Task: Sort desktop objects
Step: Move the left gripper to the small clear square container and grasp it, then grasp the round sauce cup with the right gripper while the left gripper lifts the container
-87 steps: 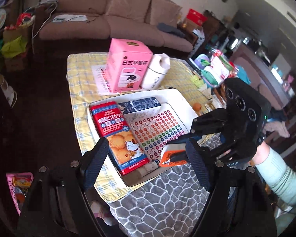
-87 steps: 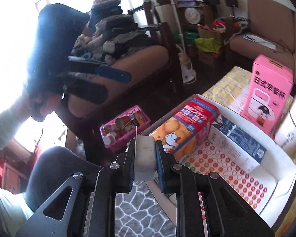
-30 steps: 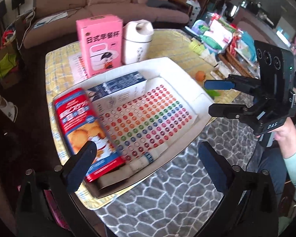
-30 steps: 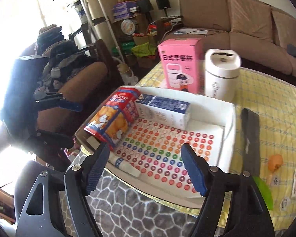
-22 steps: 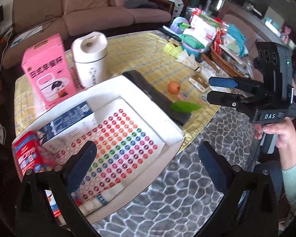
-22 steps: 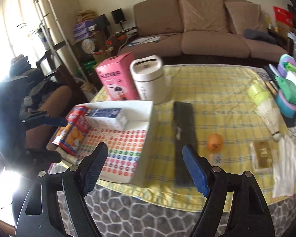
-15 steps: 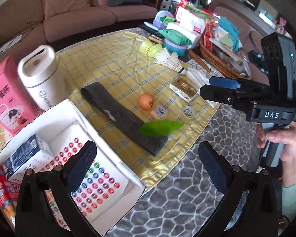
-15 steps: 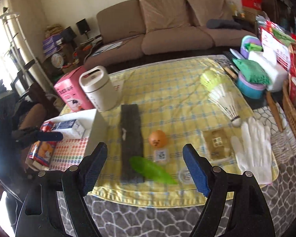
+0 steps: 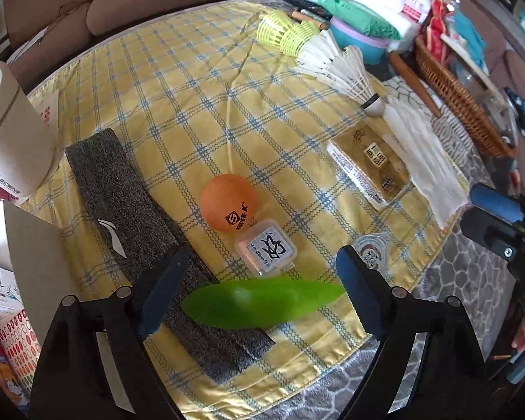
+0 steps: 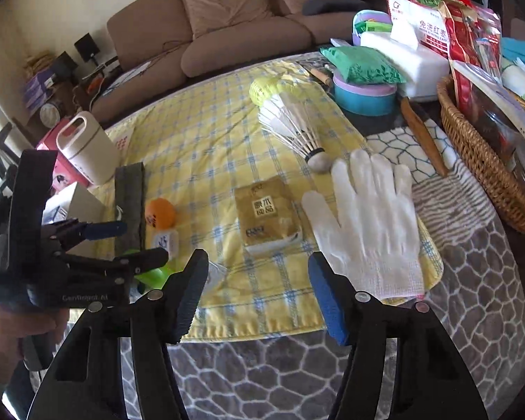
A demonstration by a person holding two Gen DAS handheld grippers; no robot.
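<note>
My left gripper (image 9: 259, 288) hovers above a green leaf-shaped piece (image 9: 262, 301) that lies between its fingers on the yellow checked cloth (image 9: 199, 80); the jaws are closing and the pads are not on it. Just beyond lie a small clear box (image 9: 266, 252), an orange ball (image 9: 227, 201) and a grey headband (image 9: 140, 227). My right gripper (image 10: 259, 297) hangs over the cloth's front edge, jaws closing on nothing, with a gold packet (image 10: 266, 210) and a white glove (image 10: 371, 217) ahead of it. The left gripper (image 10: 133, 243) shows at its left.
The white tray (image 9: 21, 241) with boxes sits at the far left beside a white flask (image 9: 10, 140). White (image 9: 343, 70) and yellow-green shuttlecocks (image 9: 283, 33) lie at the back. A wicker basket (image 10: 472, 140) full of packets stands at the right. A small round lid (image 9: 371, 248) lies near the cloth's edge.
Both grippers have swung right, from over the tray to the loose things on the yellow cloth, and come lower. Both sets of jaws stand narrower. The right gripper no longer holds the white block.
</note>
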